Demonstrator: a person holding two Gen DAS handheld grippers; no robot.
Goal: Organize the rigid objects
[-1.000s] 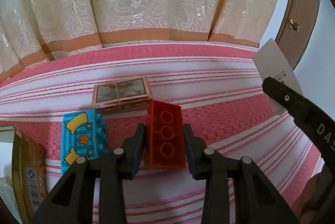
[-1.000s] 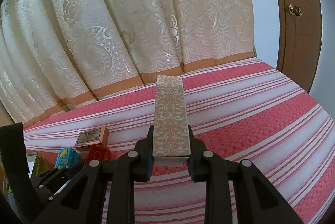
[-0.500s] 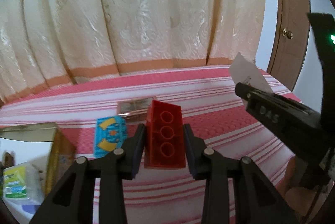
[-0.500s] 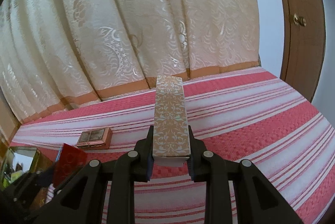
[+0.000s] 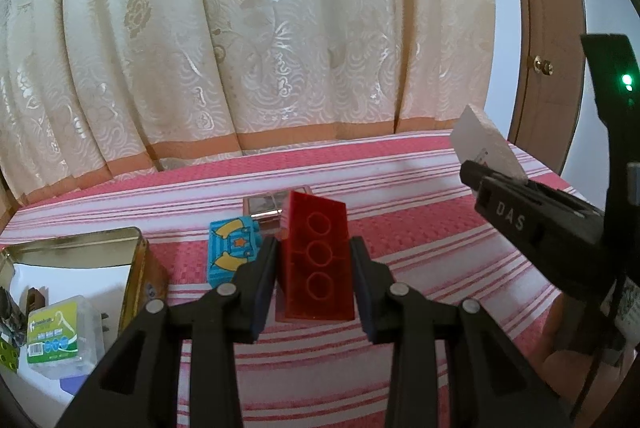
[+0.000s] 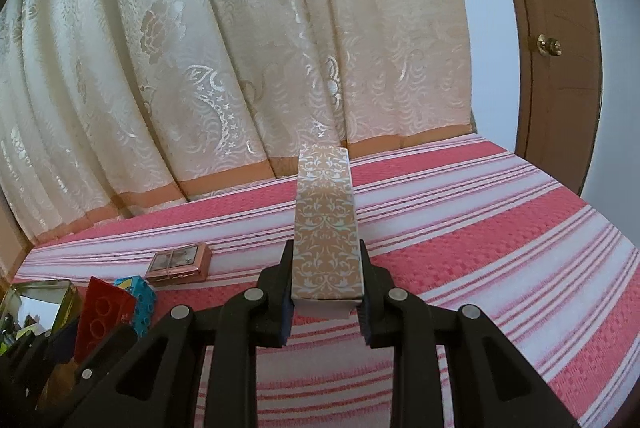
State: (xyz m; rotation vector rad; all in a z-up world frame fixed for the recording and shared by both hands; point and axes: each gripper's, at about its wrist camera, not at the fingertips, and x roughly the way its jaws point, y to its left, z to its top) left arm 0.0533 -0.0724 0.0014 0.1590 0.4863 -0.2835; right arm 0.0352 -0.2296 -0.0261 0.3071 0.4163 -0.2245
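My left gripper [image 5: 314, 262] is shut on a translucent red brick [image 5: 316, 260] and holds it off the red-and-white striped cloth [image 5: 420, 228]. The right gripper [image 6: 325, 268] is shut on a long beige box with a white floral pattern [image 6: 325, 224], which points away from me above the cloth. In the left wrist view that box's white end [image 5: 486, 144] sticks out of the right gripper at the right edge. On the cloth lie a blue toy block with yellow shapes [image 5: 232, 254] and a small pink flat case [image 6: 180, 262]. The red brick [image 6: 102, 316] shows low left in the right wrist view.
An open gold tin [image 5: 132, 268] stands at the left, beside a white bin holding a small plastic box with a green label [image 5: 60, 336]. Cream patterned curtains [image 5: 260, 48] hang behind the cloth. A wooden door with a brass knob [image 6: 550, 46] stands at the right.
The left gripper lifted the red brick off the cloth and drew back, so the tin and bin came into view at the left. The right gripper kept its box and shifted slightly.
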